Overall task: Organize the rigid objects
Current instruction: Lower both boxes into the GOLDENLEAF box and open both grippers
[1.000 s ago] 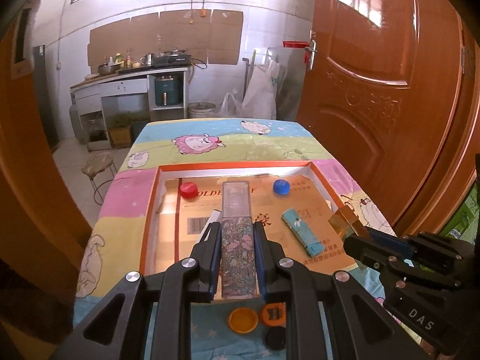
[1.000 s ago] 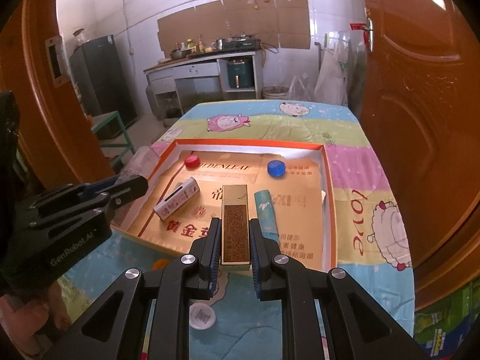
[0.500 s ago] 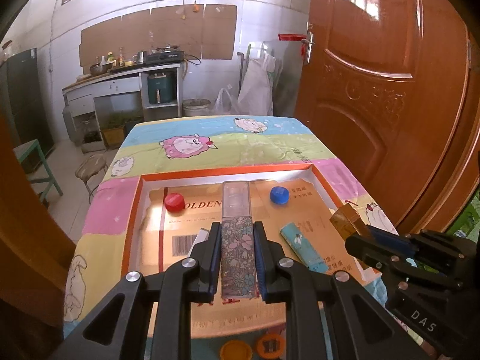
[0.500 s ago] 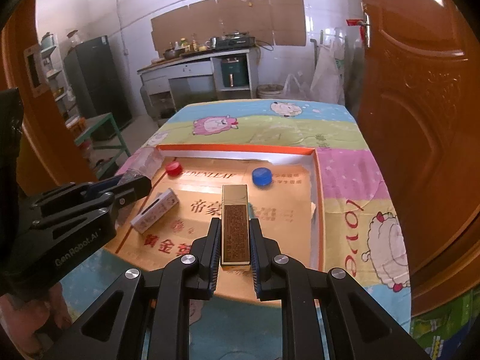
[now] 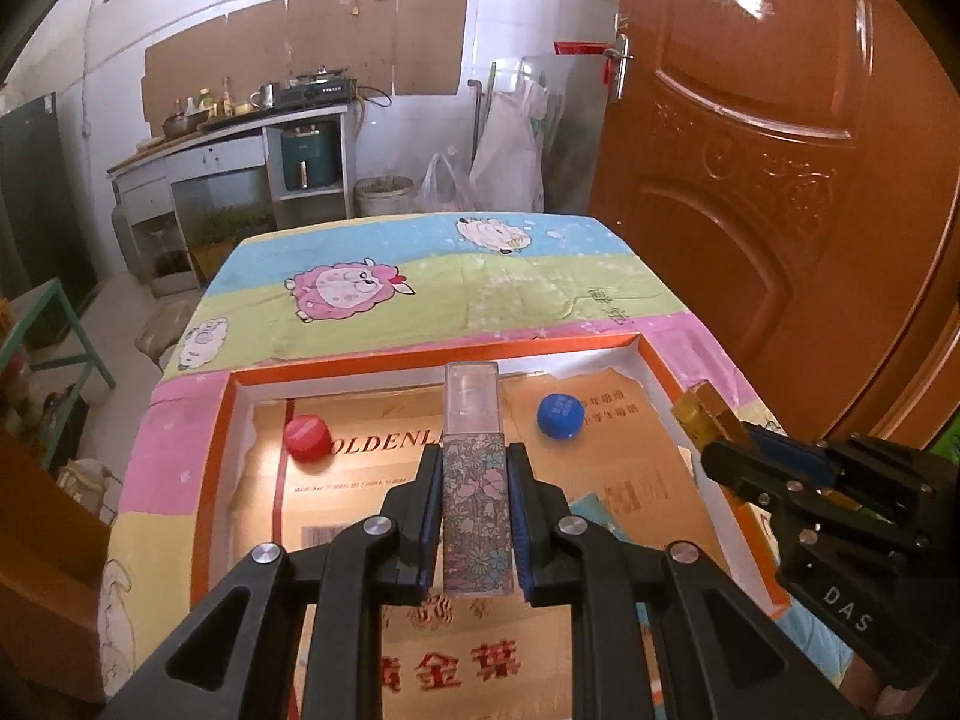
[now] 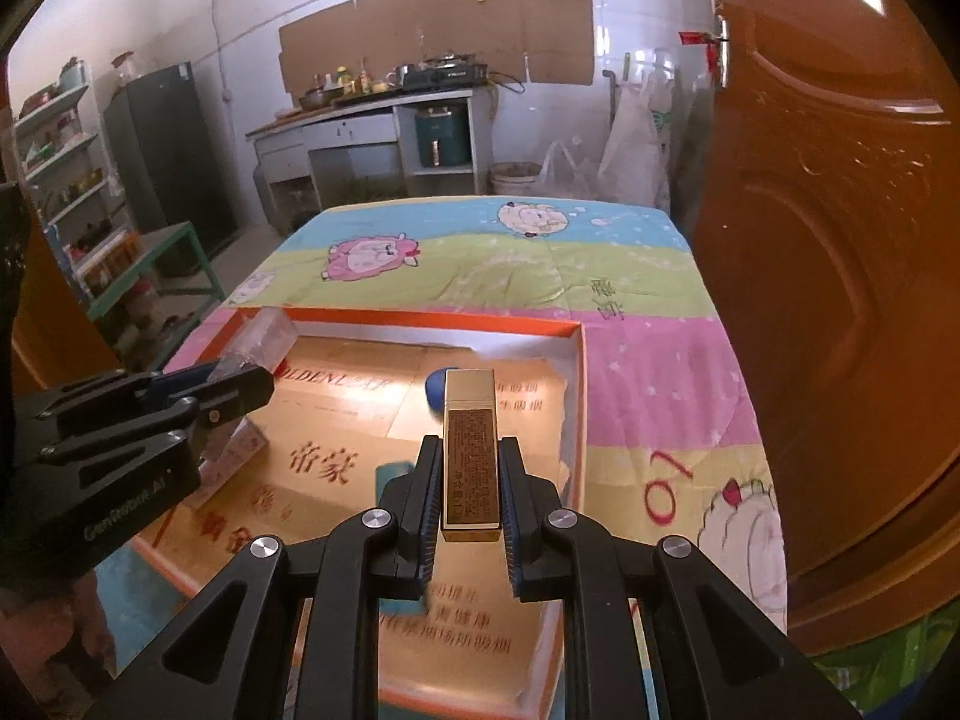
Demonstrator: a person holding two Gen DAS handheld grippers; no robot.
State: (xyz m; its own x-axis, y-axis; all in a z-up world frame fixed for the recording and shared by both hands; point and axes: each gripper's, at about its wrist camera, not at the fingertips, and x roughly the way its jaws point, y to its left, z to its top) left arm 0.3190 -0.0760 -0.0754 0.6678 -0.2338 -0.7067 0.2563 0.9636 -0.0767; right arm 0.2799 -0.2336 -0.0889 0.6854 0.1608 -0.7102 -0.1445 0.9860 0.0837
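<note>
1. Clamping a floral box with a clear cap (image 5: 477,492), the left gripper (image 5: 474,510) hung over the near half of the orange-rimmed tray (image 5: 216,456).
2. The right gripper (image 6: 471,480) pinched a gold box (image 6: 470,450) above the tray's right half, near its right wall.
3. Both boxes pointed lengthwise toward the tray's far edge.
4. A red cap (image 5: 307,437) lay near the far-left corner and a blue cap (image 5: 560,415) far-right, with bare floor between them.
5. A wooden door (image 5: 780,180) stood close beside the table's right edge.

The gold box (image 6: 470,450) hides part of the blue cap (image 6: 435,391) behind it
</note>
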